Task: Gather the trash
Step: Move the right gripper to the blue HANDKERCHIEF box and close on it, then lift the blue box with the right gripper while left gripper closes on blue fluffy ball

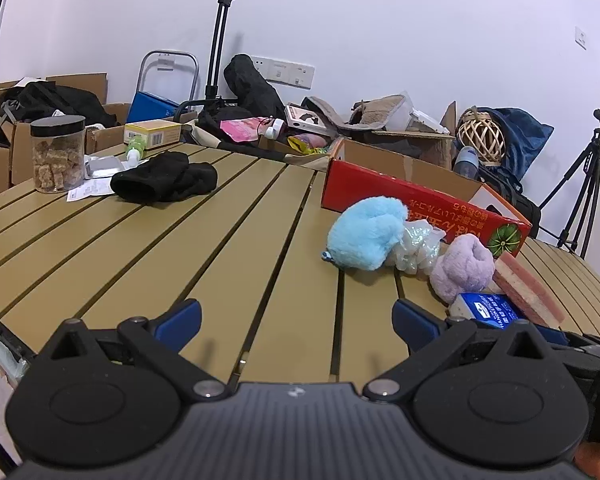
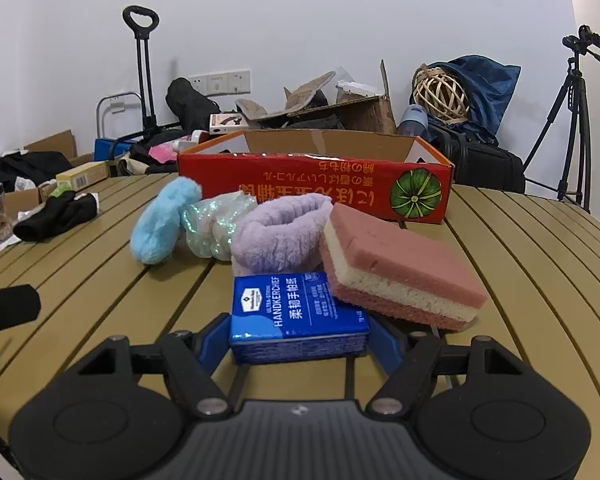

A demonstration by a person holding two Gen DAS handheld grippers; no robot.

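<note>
**Right gripper at tissue pack; grasp step, box not yet loaded**

Right gripper (image 2: 299,340), lower centre of the right wrist view: blue fingers sit either side of the tissue pack (image 2: 298,316). Whether they press it cannot be told. Judged step: picking up the pack. Next move calls for a firm close, a lift clear of the sponge (image 2: 400,276) whose near corner overlaps the pack's right edge, then carry to the red box (image 2: 316,188) at mid-frame.

Left gripper (image 1: 298,320), bottom of the left wrist view: wide open, empty, over the bare table (image 1: 180,248).

Pack: small, blue, glossy wrap, flat on the table, looks full. Behind it lie a lilac fuzzy item (image 2: 280,236), a glittery wad (image 2: 216,224) and a blue fuzzy item (image 2: 162,224), all before the open-topped box.
</note>
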